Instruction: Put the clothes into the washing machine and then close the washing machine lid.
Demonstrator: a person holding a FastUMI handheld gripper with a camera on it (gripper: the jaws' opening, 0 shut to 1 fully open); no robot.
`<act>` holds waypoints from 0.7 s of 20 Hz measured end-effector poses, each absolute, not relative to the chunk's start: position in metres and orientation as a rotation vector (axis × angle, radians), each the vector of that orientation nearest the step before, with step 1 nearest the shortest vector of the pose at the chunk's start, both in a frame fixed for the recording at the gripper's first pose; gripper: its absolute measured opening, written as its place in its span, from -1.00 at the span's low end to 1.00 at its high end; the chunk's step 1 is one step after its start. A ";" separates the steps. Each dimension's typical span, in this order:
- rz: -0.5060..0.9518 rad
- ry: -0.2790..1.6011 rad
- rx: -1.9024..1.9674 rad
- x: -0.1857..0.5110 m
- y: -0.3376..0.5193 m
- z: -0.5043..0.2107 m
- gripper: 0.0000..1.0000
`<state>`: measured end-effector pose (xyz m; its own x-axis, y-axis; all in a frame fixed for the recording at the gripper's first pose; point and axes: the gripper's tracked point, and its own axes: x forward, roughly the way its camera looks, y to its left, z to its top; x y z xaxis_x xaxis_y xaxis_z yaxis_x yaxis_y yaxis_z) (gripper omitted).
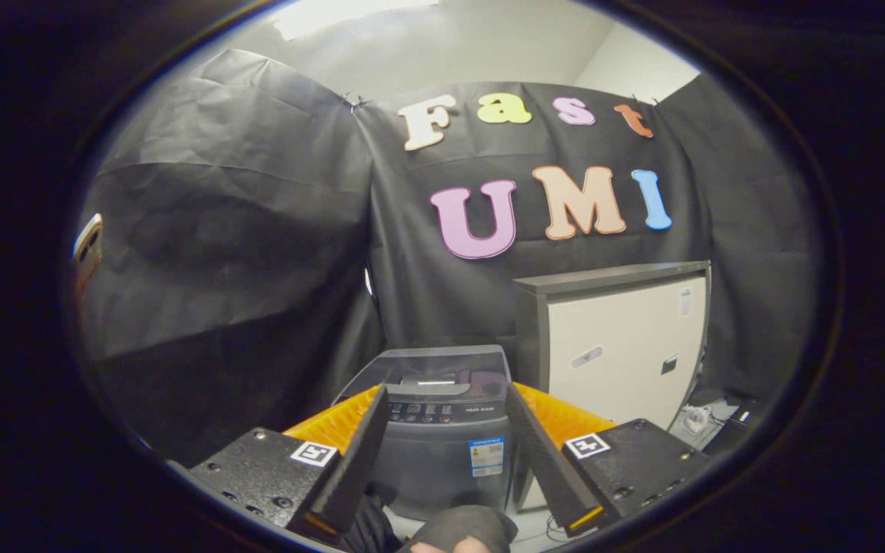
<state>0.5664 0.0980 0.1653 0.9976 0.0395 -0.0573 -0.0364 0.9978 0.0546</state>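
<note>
A grey top-loading washing machine (442, 438) stands on the floor ahead, framed between my two fingers. Its dark lid (431, 367) lies flat on top, behind the control panel. My gripper (446, 393) is open, and its black fingers (354, 453) are spread to either side of the machine without touching it. Low down near the finger bases sits a dark grey piece of cloth (462, 526), with a bit of a hand showing under it. Neither finger touches the cloth. An orange ribbed surface (565, 418) shows behind both fingers; I cannot tell what it is.
A white cabinet with a grey top (619, 338) stands right beside the machine. Cables and small items (696, 418) lie on the floor to its right. Black cloth walls close the booth behind and on the left.
</note>
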 end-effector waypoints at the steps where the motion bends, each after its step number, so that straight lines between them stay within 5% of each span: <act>1: 0.041 0.064 0.053 0.564 0.098 0.163 0.85; 14: 0.021 0.071 0.067 0.545 0.098 0.150 0.85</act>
<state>0.5451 0.0978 0.1496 0.9973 0.0233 -0.0703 -0.0185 0.9975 0.0675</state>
